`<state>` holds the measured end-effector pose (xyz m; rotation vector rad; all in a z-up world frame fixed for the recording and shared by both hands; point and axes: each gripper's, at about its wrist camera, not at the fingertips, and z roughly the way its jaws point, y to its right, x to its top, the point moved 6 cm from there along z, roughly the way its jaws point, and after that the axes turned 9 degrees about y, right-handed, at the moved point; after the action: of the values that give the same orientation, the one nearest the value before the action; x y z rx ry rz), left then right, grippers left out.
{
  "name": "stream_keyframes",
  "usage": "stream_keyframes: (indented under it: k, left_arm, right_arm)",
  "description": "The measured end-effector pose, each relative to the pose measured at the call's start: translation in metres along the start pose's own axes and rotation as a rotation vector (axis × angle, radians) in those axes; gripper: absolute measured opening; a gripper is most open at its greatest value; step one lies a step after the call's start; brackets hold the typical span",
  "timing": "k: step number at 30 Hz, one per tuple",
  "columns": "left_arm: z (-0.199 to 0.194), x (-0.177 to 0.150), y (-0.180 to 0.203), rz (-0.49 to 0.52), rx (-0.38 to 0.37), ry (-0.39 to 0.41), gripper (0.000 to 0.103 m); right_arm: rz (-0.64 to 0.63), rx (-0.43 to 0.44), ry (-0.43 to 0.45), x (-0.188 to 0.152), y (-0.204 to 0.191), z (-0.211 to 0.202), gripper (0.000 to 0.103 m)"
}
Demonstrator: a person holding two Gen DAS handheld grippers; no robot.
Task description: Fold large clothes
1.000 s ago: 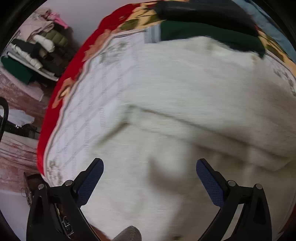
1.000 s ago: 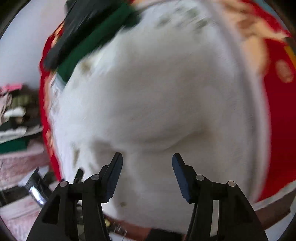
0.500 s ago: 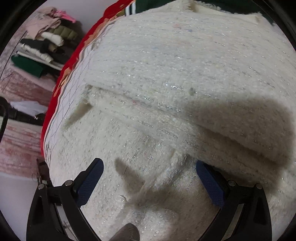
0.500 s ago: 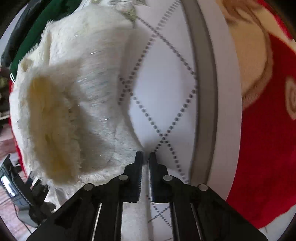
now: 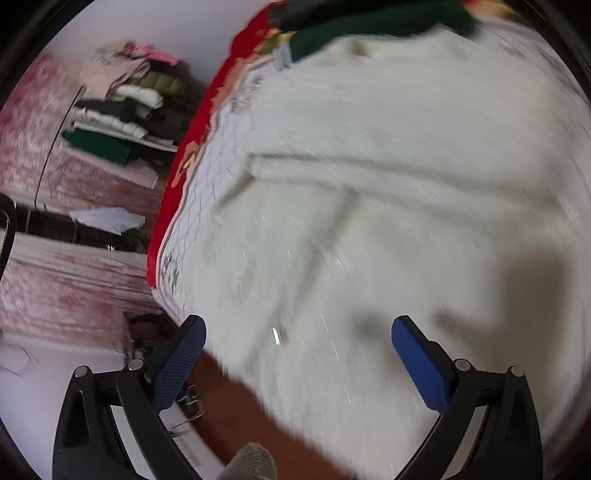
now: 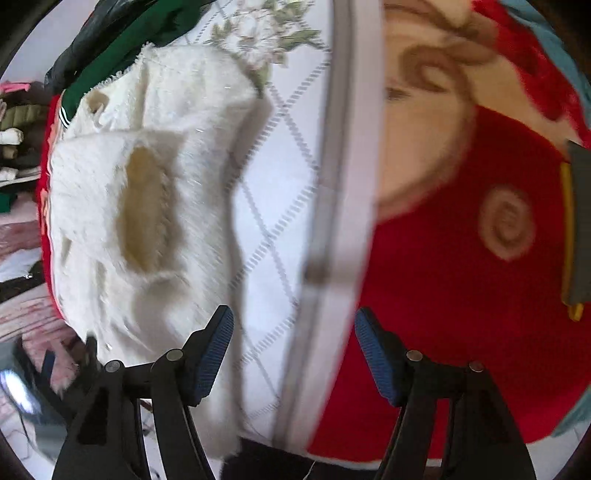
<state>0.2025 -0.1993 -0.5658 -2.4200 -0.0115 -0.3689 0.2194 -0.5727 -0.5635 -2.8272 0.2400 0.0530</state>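
Note:
A large fluffy white garment [image 5: 369, 184] lies folded over on the bed and fills most of the left wrist view; a fold edge runs across its middle. It also shows in the right wrist view [image 6: 155, 192], at the left, with a yellowish inner lining exposed. My left gripper [image 5: 297, 354] is open and empty above the garment's near edge. My right gripper [image 6: 293, 350] is open and empty above the white quilted sheet [image 6: 280, 192], just right of the garment's edge.
A red patterned blanket [image 6: 461, 295] covers the bed's right side. A dark green garment [image 5: 369, 29] lies at the far end of the bed. A pile of folded clothes [image 5: 125, 110] stands at the far left beyond the bed, over a pink carpet [image 5: 55, 288].
My right gripper, shut on the garment's edge half a second ago, has opened and let go. My left gripper has pulled back from the garment toward the bed's near left edge.

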Motion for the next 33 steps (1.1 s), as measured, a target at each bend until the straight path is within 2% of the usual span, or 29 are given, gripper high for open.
stream_keyframes:
  k: [4,6,7,10,12,15,18,21,24,28,30,32,33]
  left_arm:
    - [-0.04,-0.042,0.055,0.119,-0.044,-0.028,0.103]
    - [-0.052,-0.056,0.084,0.169,-0.056,-0.017,0.103]
    - [-0.055,-0.064,0.103,0.215,-0.066,-0.011,0.103]
    - [-0.052,-0.07,0.125,0.253,-0.042,-0.003,0.103]
    - [-0.038,-0.074,0.135,0.251,-0.007,-0.025,0.103]
    - [-0.018,-0.077,0.135,0.235,0.089,-0.045,0.103]
    - [-0.002,-0.072,0.126,0.165,0.14,-0.069,0.103]
    - [-0.004,-0.068,0.118,0.12,0.187,-0.067,0.103]
    - [0.0,-0.065,0.102,0.078,0.237,-0.06,0.103]
    - [0.019,-0.062,0.08,0.021,0.277,-0.097,0.103]
    - [0.03,-0.057,0.073,0.004,0.266,-0.109,0.103]
    - [0.032,-0.053,0.071,0.0,0.241,-0.102,0.102]
    - [0.029,-0.052,0.072,-0.005,0.232,-0.095,0.096]
  right_arm:
    - [0.028,-0.052,0.017,-0.009,0.029,-0.012,0.07]
    - [0.052,-0.069,0.021,0.011,0.037,0.003,0.07]
    - [0.062,-0.076,0.02,0.023,0.028,0.017,0.07]
    - [0.084,-0.106,0.028,0.027,0.053,0.01,0.07]
    - [0.084,-0.124,0.039,0.031,0.054,0.012,0.07]
    - [0.094,-0.151,0.054,0.037,0.071,0.01,0.07]
    - [0.113,-0.144,0.053,0.042,0.084,0.009,0.07]
    - [0.111,-0.131,0.059,0.046,0.085,0.009,0.07]
    - [0.111,-0.102,0.061,0.047,0.068,0.019,0.07]
    - [0.088,-0.045,0.077,0.054,0.049,0.031,0.07]
    - [0.092,0.034,0.091,0.06,0.037,0.041,0.07]
    - [0.098,0.176,0.129,0.07,0.024,0.044,0.07]
    - [0.099,0.244,0.146,0.074,0.018,0.044,0.07]
